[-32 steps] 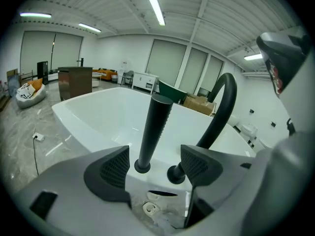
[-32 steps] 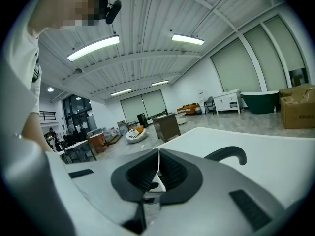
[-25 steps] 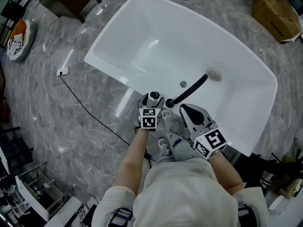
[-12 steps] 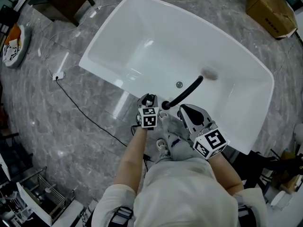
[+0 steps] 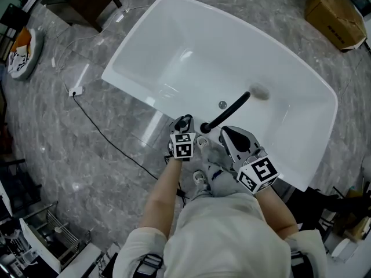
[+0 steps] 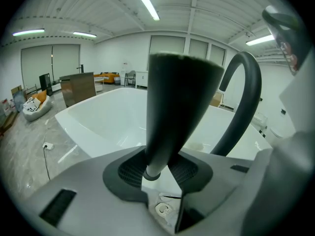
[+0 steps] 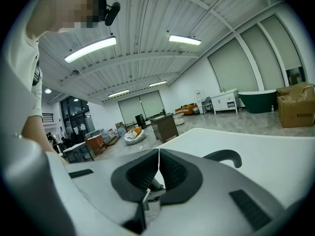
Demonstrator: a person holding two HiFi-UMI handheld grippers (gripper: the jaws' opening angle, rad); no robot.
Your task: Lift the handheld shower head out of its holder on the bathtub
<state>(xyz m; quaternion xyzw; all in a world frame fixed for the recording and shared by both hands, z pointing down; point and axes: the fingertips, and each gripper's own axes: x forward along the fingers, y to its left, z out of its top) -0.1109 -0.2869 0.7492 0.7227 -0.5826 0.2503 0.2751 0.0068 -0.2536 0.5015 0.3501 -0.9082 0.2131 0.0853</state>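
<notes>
Two grippers sit at the near rim of the white bathtub (image 5: 243, 45), and the step in hand looks like the grasp just ahead of the lift. The left gripper (image 5: 184, 122) has its fingers (image 6: 128, 173) drawn partway in, holding the handheld shower head (image 6: 179, 97) at the narrow lower end of its dark, flaring body, which stands upright between them. In the head view the shower head (image 5: 184, 119) stands on the tub's edge, just left of the black curved spout (image 5: 229, 110). Its holder is hidden under the fingers, so I cannot tell whether the base is seated in it or just free. The right gripper (image 5: 224, 133) hovers close by on the other side of the spout, its fingers (image 7: 147, 173) pressed together with nothing between them. The next move probably calls for a straight pull upward along the handle's own line. The grip must stay firm, since the smooth taper could slide through the pads, and the head must be kept off the spout (image 6: 243, 102) right beside it. Nothing readable shows anywhere. The cube on the left gripper (image 5: 183, 146) carries only black-and-white square markers, and the cardboard box (image 5: 336, 13) on the floor shows no legible print.
</notes>
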